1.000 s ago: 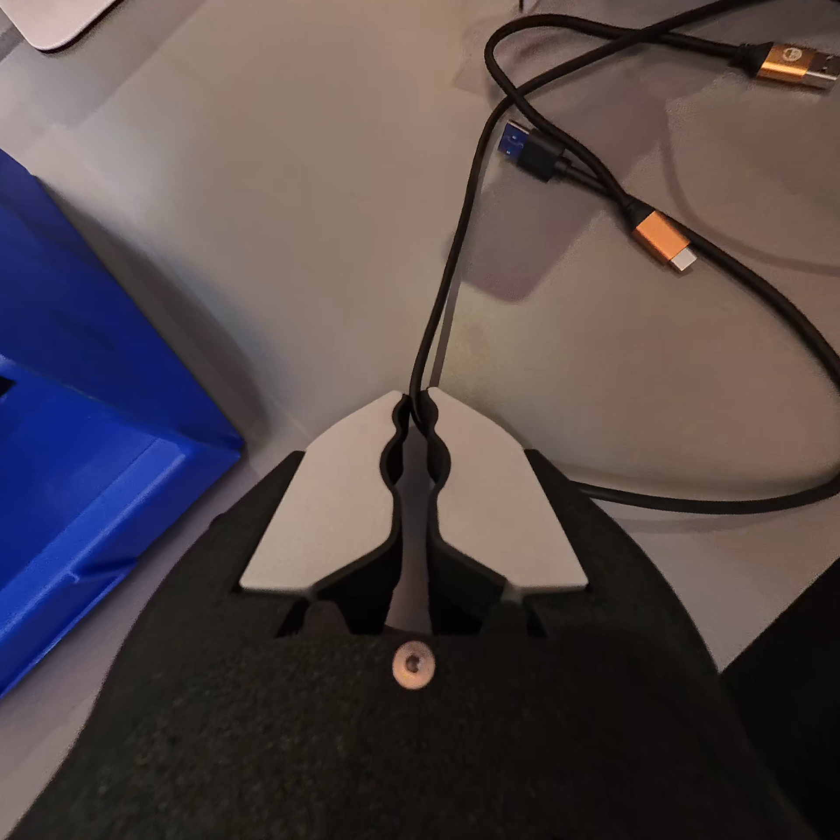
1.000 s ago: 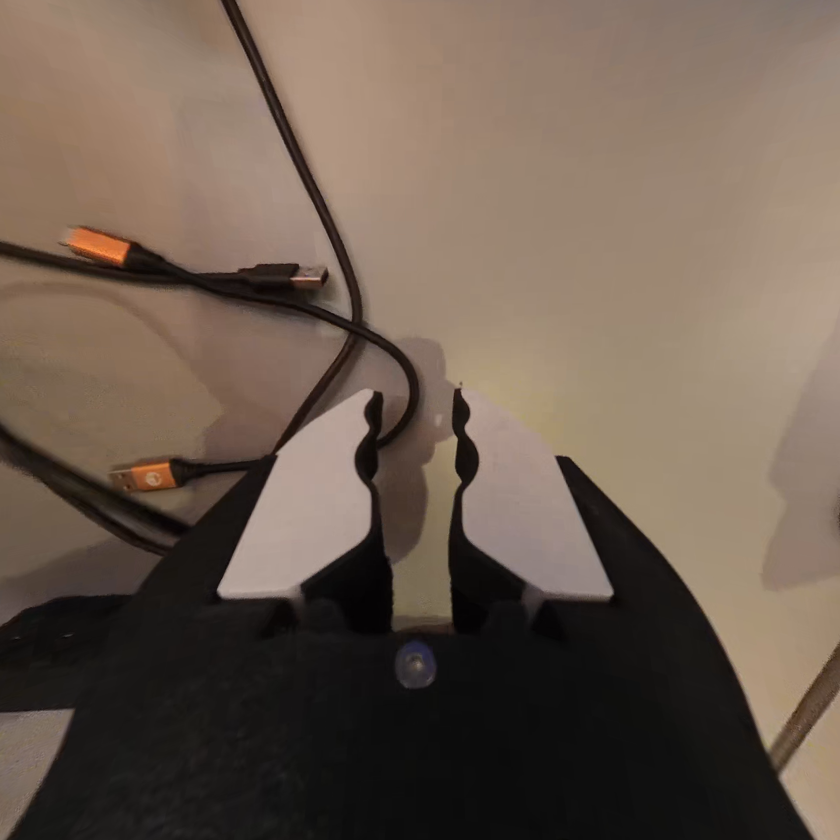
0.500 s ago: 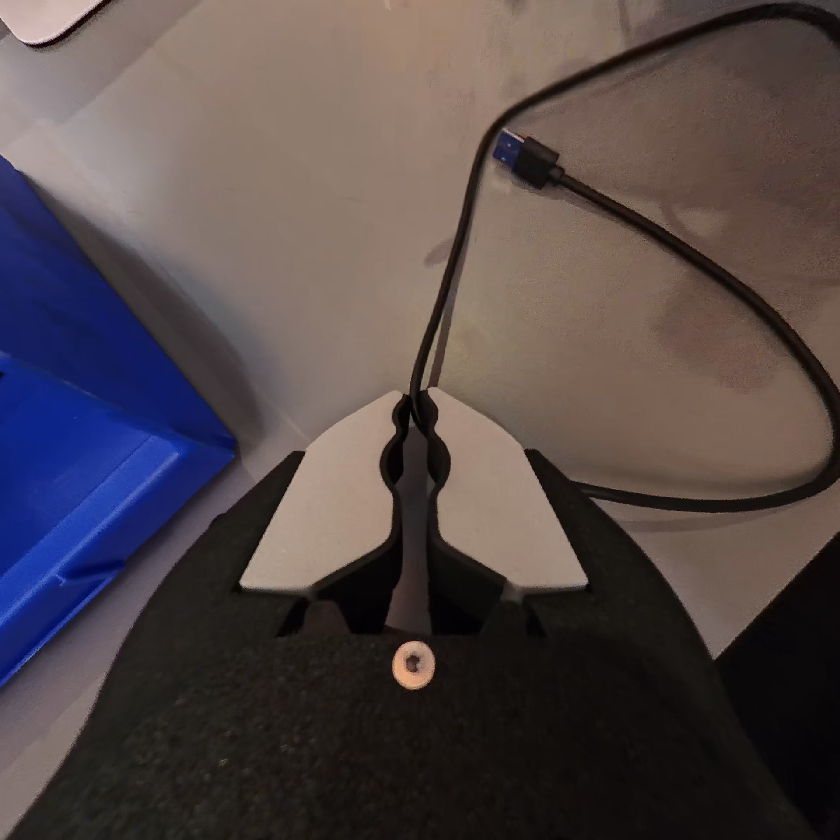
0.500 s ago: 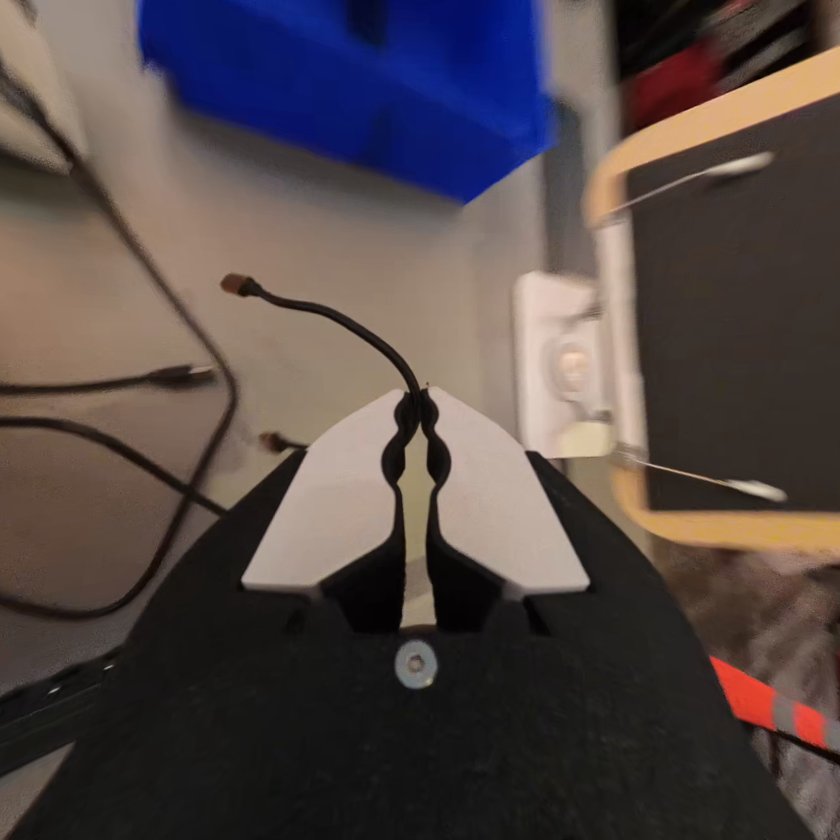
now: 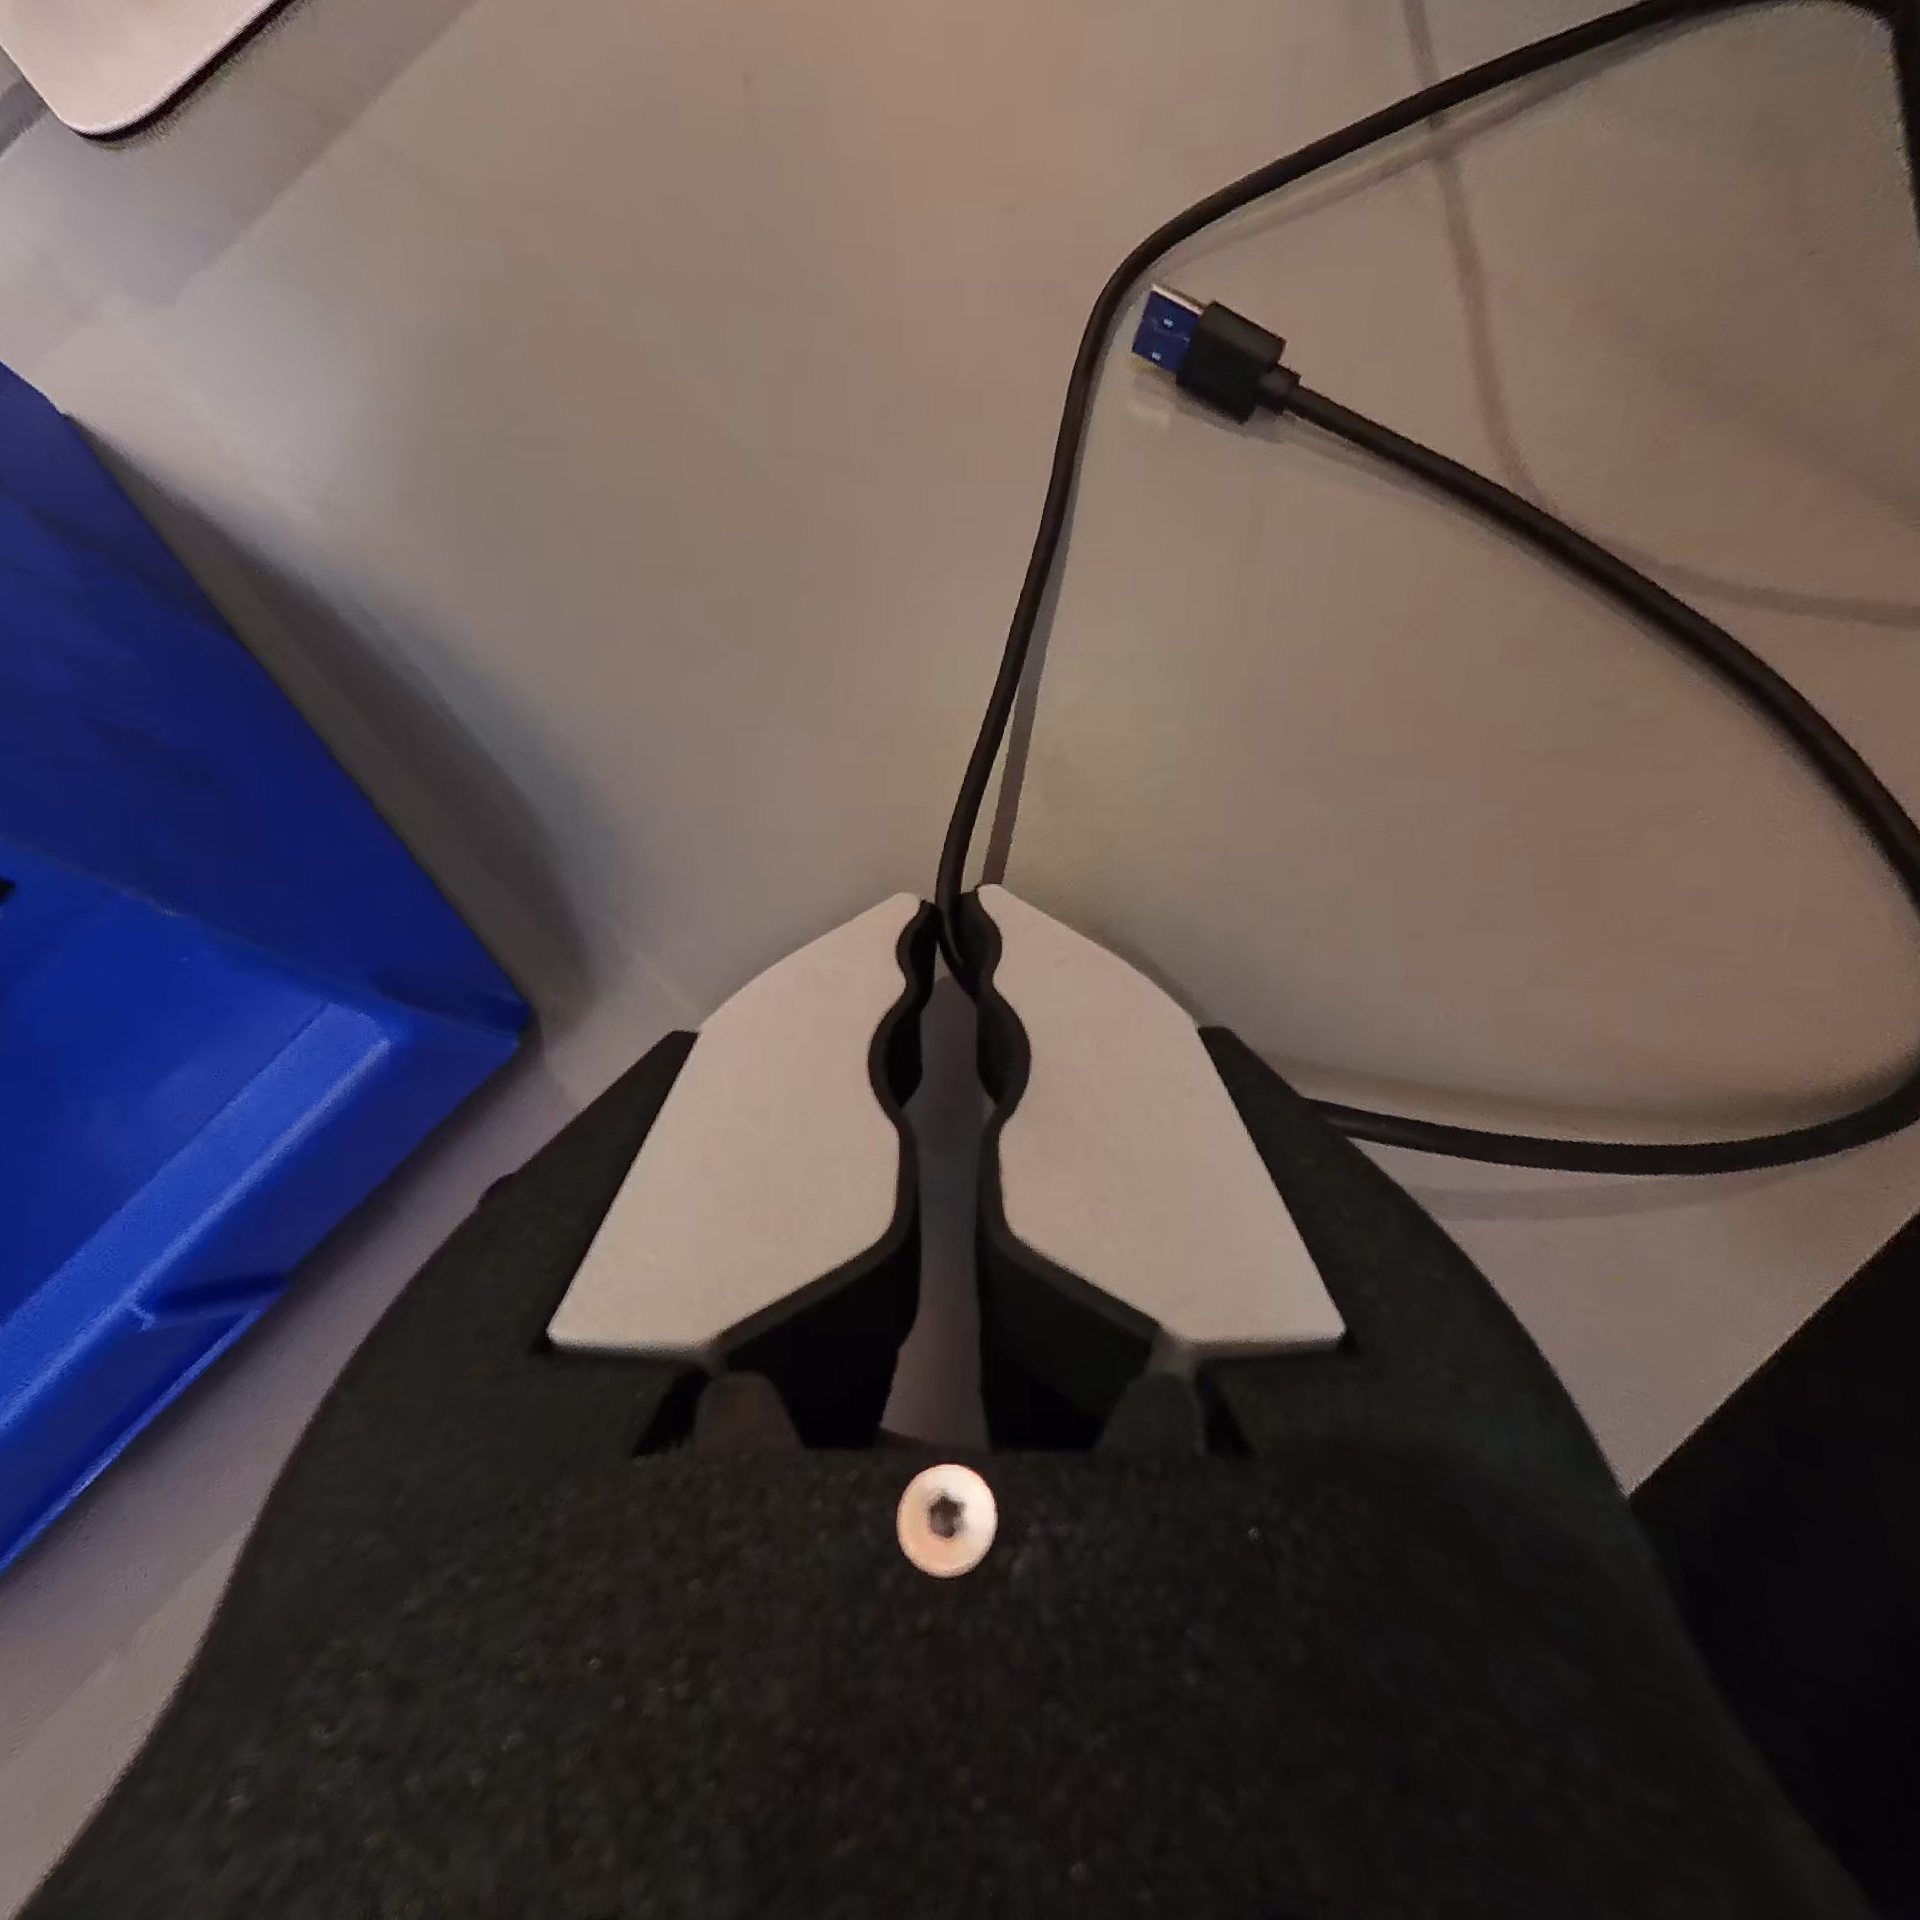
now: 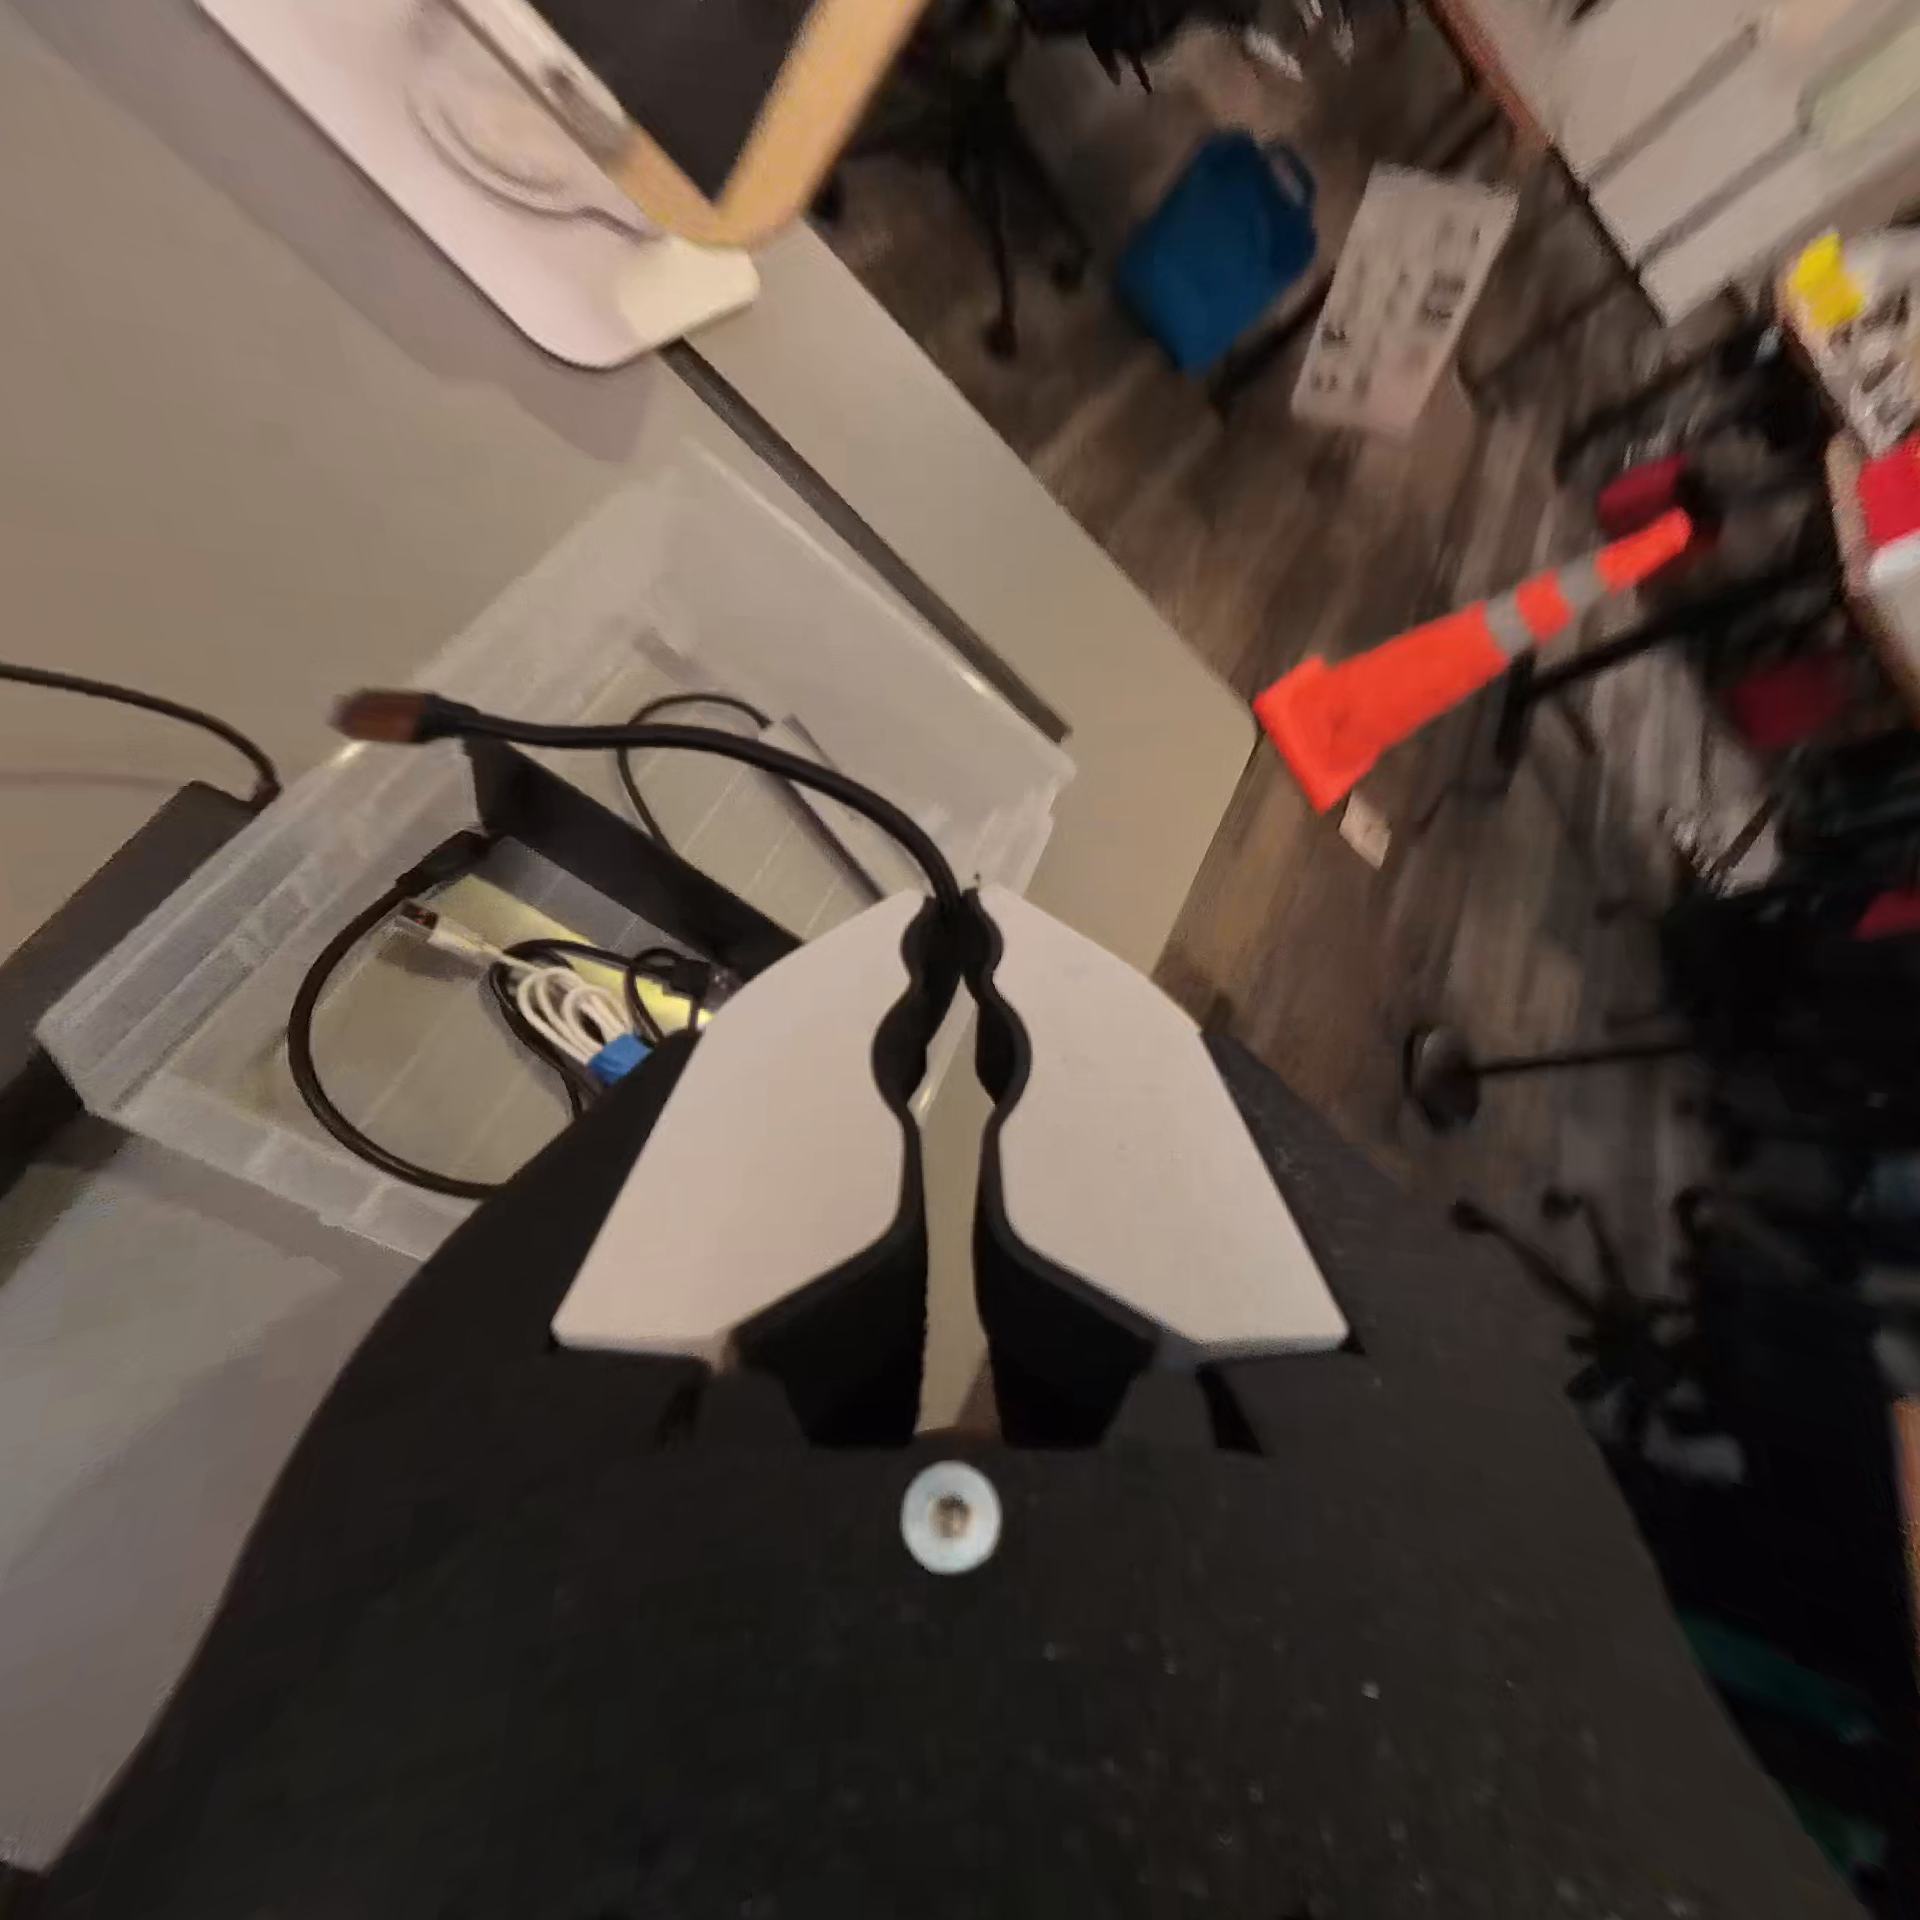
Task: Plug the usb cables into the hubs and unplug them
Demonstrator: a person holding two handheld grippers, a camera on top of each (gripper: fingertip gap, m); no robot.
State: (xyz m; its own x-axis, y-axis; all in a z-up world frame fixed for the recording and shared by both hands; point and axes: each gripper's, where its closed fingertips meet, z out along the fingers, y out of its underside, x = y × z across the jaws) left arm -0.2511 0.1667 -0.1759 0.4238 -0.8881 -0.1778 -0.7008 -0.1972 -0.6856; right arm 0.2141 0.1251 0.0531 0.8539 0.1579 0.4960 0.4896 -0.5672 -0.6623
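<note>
My left gripper is shut on a thin black cable that rises from its fingertips and curves off to the upper right. A black USB plug with a blue tongue lies on the grey table just right of that cable, on a second black cable looping right. My right gripper is shut on a black cable with an orange-brown plug, held in the air above a clear plastic bin. The bin holds a coiled white cable and black cables. No hub is clearly recognisable.
A blue plastic bin stands at the left of the left wrist view. The right wrist view shows the table edge, a wood-framed black board, a dark flat object left of the clear bin, and an orange cone on the floor.
My right gripper closed on the orange-plug cable, lifted it off the table and swung right over the clear bin. The orange-plug cables are gone from the left wrist view. My left gripper stayed shut.
</note>
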